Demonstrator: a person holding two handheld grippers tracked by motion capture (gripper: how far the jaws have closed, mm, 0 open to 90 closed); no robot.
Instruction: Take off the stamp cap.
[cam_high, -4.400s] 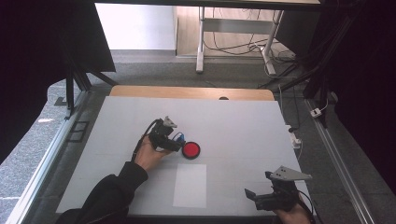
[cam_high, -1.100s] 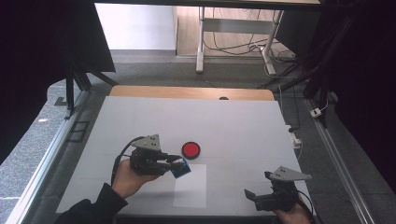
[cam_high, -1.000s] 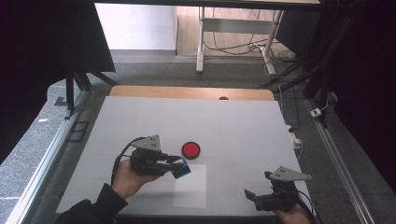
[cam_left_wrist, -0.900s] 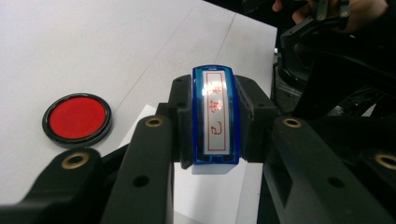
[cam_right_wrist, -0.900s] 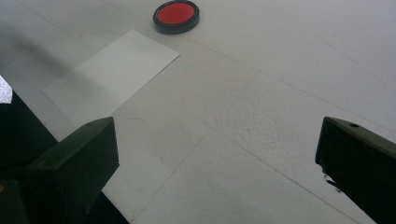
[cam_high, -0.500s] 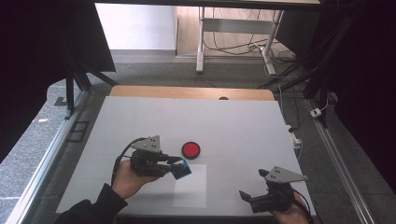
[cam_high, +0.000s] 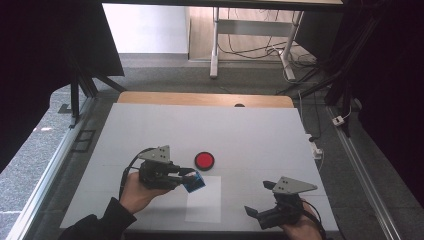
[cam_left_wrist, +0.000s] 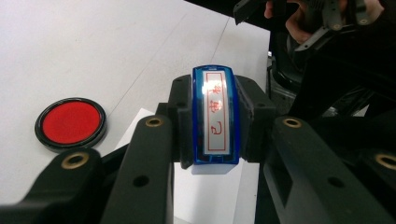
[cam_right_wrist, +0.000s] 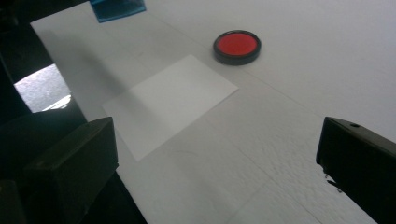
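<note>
The left gripper (cam_left_wrist: 212, 126) has its jaws clamped on a blue stamp (cam_left_wrist: 215, 119), a clear blue block with a white label in red characters. Its long axis runs along the jaws, over the corner of the paper sheet (cam_high: 204, 199), beside the red ink pad (cam_high: 204, 160). Right gripper (cam_high: 267, 212) jaws sit wide apart, nothing in them

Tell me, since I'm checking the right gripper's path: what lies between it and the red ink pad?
In the right gripper view, the white sheet of paper lies on the table between the open right gripper and the red ink pad; nothing else.
</note>
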